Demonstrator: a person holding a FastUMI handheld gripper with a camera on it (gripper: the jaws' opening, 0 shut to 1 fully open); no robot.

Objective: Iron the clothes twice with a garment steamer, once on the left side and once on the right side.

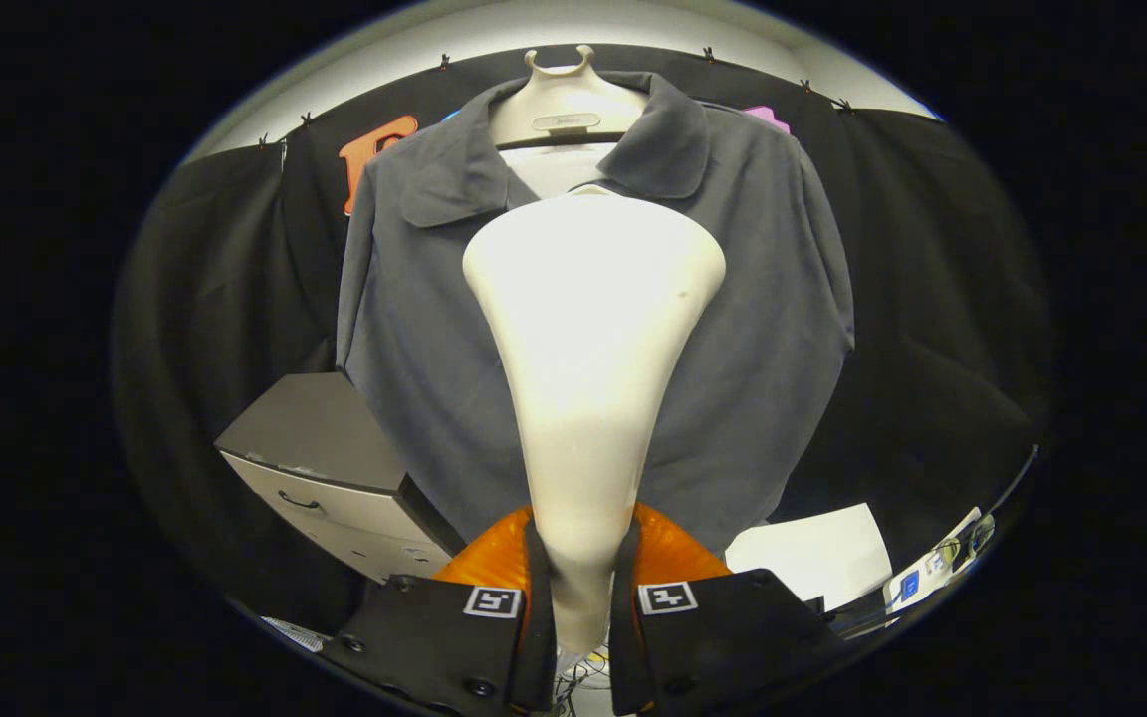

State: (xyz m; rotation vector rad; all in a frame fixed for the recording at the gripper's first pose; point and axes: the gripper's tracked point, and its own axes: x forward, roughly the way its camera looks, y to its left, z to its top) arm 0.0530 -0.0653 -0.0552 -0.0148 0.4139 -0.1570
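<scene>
A grey collared shirt [773, 329] hangs on a cream hanger [560, 105] against the black booth wall. My gripper [581, 588] is shut on the white garment steamer [588, 329], both fingers pressing its narrow handle. The steamer's wide head points up at the shirt's chest, roughly on the shirt's centre line and just below the open collar. It hides the middle of the shirt; whether the head touches the cloth I cannot tell.
A grey drawer cabinet [330, 468] stands below and to the left of the shirt. White paper [817, 558] and small items [937, 568] lie to the lower right. Cables [583, 677] show beneath the fingers.
</scene>
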